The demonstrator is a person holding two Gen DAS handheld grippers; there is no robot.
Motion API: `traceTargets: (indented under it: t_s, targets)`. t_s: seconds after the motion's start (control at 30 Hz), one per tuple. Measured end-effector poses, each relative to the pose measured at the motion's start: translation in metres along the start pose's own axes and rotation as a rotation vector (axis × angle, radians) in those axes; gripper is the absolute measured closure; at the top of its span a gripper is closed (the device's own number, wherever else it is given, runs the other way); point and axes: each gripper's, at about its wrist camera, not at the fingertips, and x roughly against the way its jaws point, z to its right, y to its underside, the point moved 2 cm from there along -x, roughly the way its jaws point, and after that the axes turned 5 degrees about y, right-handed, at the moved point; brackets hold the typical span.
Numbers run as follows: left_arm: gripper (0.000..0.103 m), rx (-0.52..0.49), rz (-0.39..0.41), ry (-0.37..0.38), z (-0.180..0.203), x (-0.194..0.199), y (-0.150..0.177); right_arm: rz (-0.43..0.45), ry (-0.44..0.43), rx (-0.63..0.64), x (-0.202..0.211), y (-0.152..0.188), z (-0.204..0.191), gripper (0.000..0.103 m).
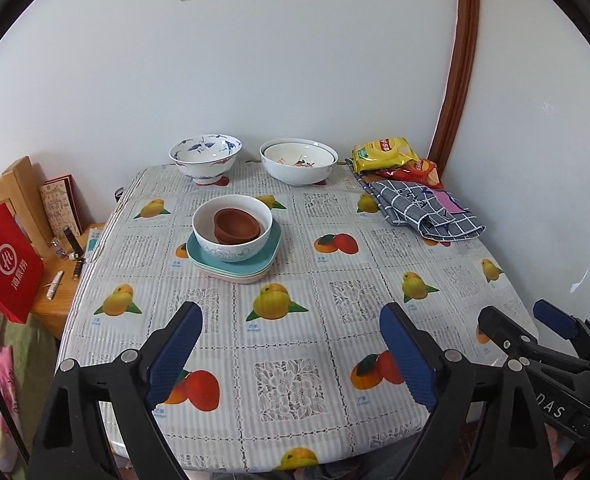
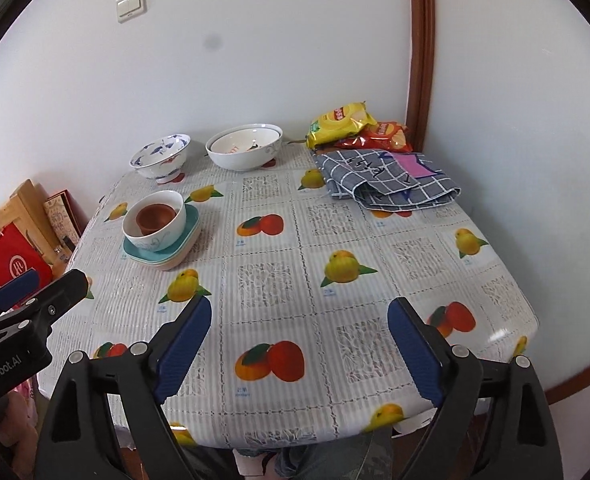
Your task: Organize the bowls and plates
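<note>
A white bowl (image 1: 233,226) holding small brown bowls (image 1: 237,226) sits on a stack of teal and cream plates (image 1: 273,248) at the table's middle left; it also shows in the right wrist view (image 2: 155,222). A blue-patterned bowl (image 1: 205,157) (image 2: 160,156) and nested white bowls (image 1: 299,160) (image 2: 245,150) stand at the back by the wall. My left gripper (image 1: 291,320) is open and empty above the table's near edge. My right gripper (image 2: 299,316) is open and empty beside it; it also shows in the left wrist view (image 1: 515,322).
The table has a fruit-print cloth (image 1: 295,312). Snack bags (image 1: 387,154) and a folded checked cloth (image 1: 423,208) lie at the back right. A red bag (image 1: 5,264), a wooden side table with small items (image 1: 59,276) and a chair stand left.
</note>
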Motion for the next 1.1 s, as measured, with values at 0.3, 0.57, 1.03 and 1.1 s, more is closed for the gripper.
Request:
traceTargets:
  t_s: [0.3, 0.57, 1.03, 1.1]
  targets:
    - [0.012, -0.016, 0.018, -0.01, 0.007, 0.009, -0.001, 0.026, 0.007, 0.006, 0.011, 0.002, 0.002, 0.014]
    - [0.012, -0.01, 0.019, -0.015, 0.005, 0.011, 0.001, 0.039, 0.003, -0.001, 0.018, 0.004, 0.002, 0.014]
    - [0.011, -0.01, 0.02, -0.019, 0.006, 0.014, 0.004, 0.055, 0.003, 0.002, 0.027, 0.007, 0.0, 0.013]
    - [0.011, -0.011, 0.02, -0.019, 0.006, 0.015, 0.004, 0.055, 0.001, -0.001, 0.027, 0.007, 0.001, 0.013]
